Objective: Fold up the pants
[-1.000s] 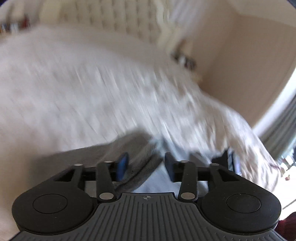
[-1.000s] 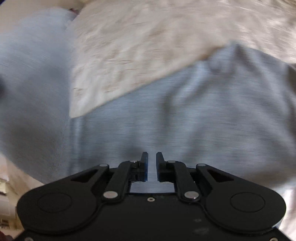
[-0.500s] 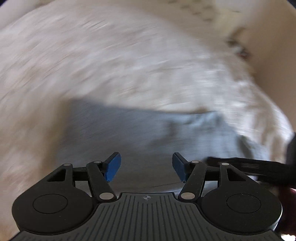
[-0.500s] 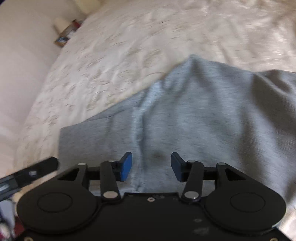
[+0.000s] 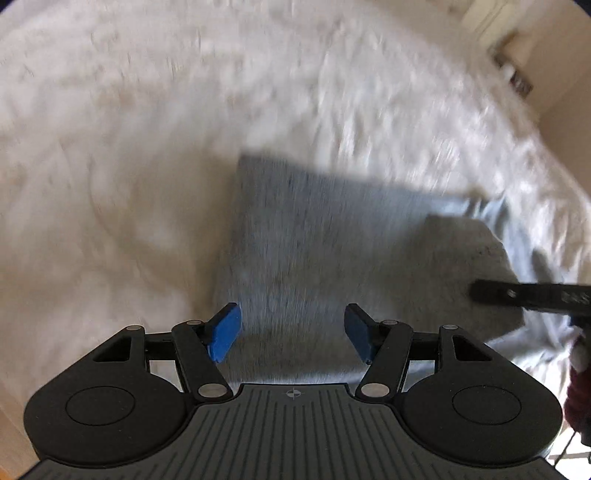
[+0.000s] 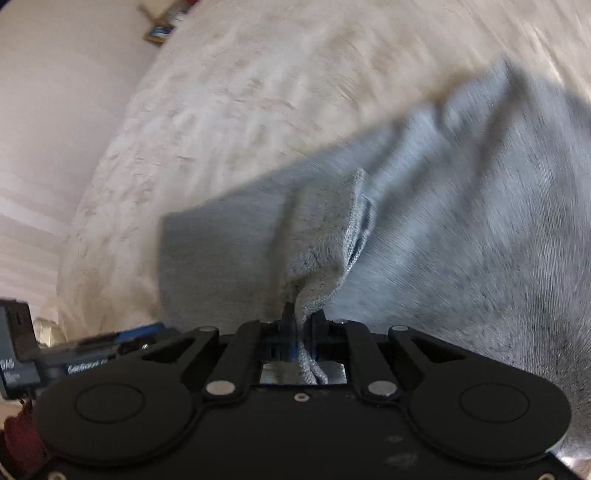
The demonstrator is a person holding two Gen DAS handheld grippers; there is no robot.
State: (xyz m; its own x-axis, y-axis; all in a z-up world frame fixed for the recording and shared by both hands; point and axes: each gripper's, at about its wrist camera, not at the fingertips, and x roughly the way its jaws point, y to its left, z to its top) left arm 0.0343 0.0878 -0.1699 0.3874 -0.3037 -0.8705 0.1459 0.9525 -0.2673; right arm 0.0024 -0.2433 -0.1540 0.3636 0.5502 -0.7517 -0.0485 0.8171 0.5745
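The grey pants [image 5: 317, 236] lie on a cream bedspread [image 5: 129, 166], partly folded, with a lifted flap at the right. My left gripper [image 5: 291, 334] is open and empty, its blue pads above the near edge of the pants. My right gripper [image 6: 301, 325] is shut on a bunched edge of the pants [image 6: 424, 221], and the cloth rises from the bed into its jaws. The right gripper's black finger [image 5: 528, 297] shows at the right edge of the left wrist view, by the lifted flap.
The bedspread [image 6: 240, 92] stretches far beyond the pants. A pale wall [image 6: 55, 110] runs along the bed's left side in the right wrist view. Small objects [image 6: 162, 26] sit beyond the bed's far corner. The left gripper's body [image 6: 74, 360] shows at lower left.
My right gripper was open over the pants half a second ago and has shut on a pinch of cloth. My left gripper has stayed open and shifted over the pants' near edge.
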